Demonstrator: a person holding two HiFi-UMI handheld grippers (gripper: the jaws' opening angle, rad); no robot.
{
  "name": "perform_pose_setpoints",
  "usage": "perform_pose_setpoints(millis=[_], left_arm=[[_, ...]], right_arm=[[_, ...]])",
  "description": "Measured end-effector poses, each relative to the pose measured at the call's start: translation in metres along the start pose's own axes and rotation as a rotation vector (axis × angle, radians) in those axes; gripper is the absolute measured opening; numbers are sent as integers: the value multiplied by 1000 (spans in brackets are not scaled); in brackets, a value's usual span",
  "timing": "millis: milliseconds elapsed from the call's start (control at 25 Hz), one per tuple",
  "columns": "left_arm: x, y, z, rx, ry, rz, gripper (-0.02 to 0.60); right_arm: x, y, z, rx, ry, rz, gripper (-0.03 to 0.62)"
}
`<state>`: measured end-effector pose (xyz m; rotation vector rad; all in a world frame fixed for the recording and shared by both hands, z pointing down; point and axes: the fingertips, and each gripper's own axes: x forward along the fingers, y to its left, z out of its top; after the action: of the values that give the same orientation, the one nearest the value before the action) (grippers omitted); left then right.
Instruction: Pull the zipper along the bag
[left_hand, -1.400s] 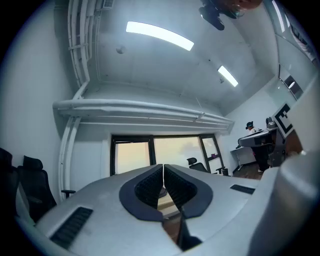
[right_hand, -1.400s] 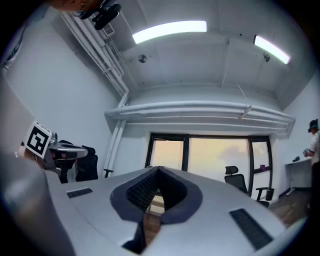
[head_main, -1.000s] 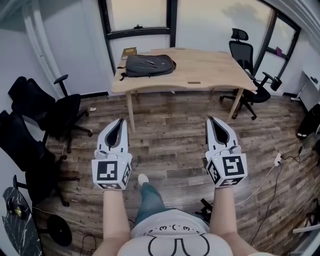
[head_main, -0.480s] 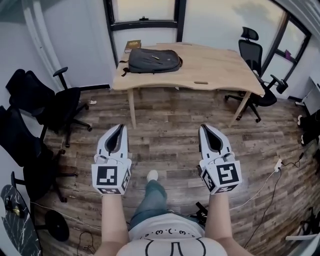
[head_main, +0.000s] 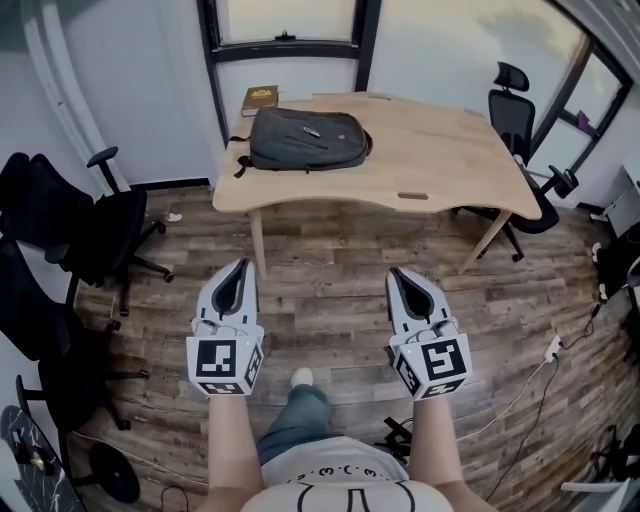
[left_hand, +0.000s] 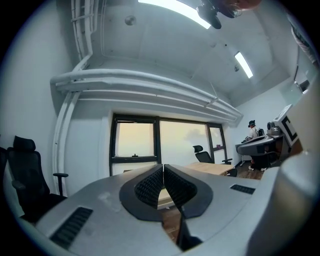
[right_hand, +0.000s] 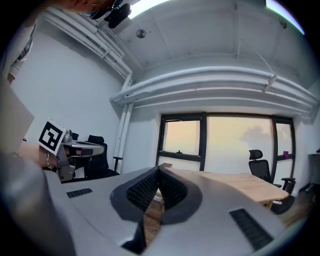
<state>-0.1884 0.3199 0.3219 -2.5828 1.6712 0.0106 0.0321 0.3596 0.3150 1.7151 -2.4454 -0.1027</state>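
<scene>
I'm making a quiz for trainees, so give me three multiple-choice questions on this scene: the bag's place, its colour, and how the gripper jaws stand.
1. Where is the bag? A) on the floor B) on the wooden table C) on a chair
2. What colour is the bag? A) red B) dark grey C) white
3. How do the jaws of the left gripper and right gripper stand? A) both shut, empty B) both wide open C) shut on the bag
Answers: B, it lies on the table's top; B, its fabric is dark grey; A, each gripper view shows them together, nothing between.
</scene>
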Motion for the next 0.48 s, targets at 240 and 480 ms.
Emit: perform_pose_setpoints(millis=[240, 480], left_arm=[[80, 48, -10, -10, 14, -34, 18], [127, 98, -13, -21, 17, -57, 18]], right_arm=[[91, -18, -2, 40, 27, -3, 51], [165, -14, -1, 72, 36, -2, 51]])
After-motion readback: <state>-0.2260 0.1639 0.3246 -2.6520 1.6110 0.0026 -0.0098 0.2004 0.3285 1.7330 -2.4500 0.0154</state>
